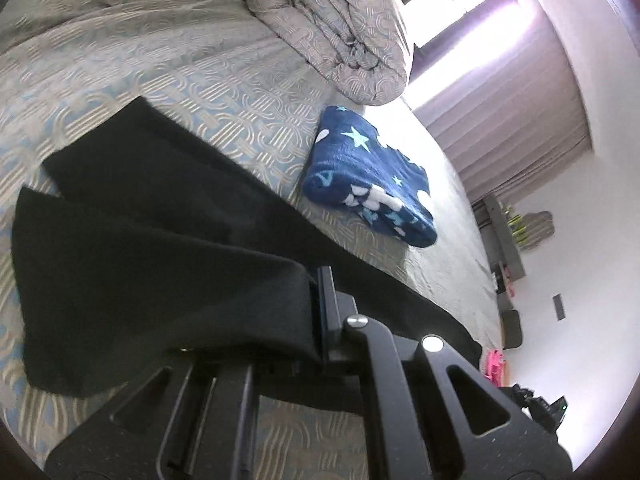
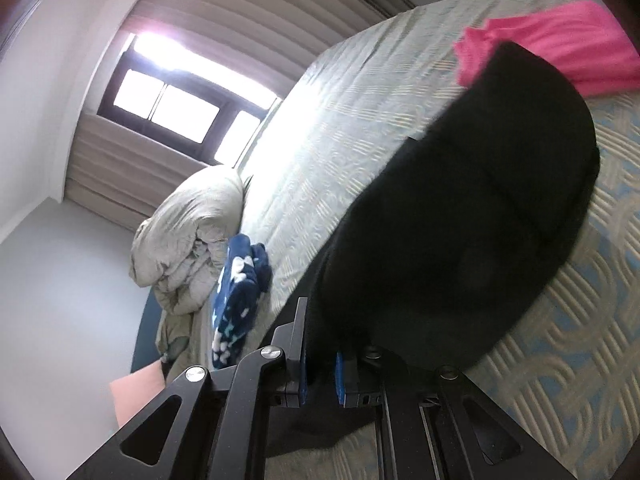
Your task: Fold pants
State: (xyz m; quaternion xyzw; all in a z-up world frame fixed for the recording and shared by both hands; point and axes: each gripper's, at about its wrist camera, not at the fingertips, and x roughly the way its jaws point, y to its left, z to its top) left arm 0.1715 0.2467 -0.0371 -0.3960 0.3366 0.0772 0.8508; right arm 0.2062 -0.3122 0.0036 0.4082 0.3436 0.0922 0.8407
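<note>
Black pants [image 1: 152, 248] lie across a patterned bed cover [image 1: 168, 64], two leg ends fanned toward the left in the left wrist view. My left gripper [image 1: 320, 320] is shut on an edge of the pants, the cloth draped over its left finger. In the right wrist view the black pants [image 2: 460, 240] bulge up in a lifted fold above the bed cover [image 2: 580, 340]. My right gripper [image 2: 320, 372] is shut on their near edge, dark cloth pinched between the blue-padded fingers [image 2: 341, 376].
A folded navy blanket with stars [image 1: 368, 176] lies beyond the pants. A bunched grey duvet [image 1: 332, 28] sits at the bed's far side. Pink cloth [image 2: 560, 44] rests behind the pants. Curtains and a bright window [image 2: 172, 108] stand past the bed.
</note>
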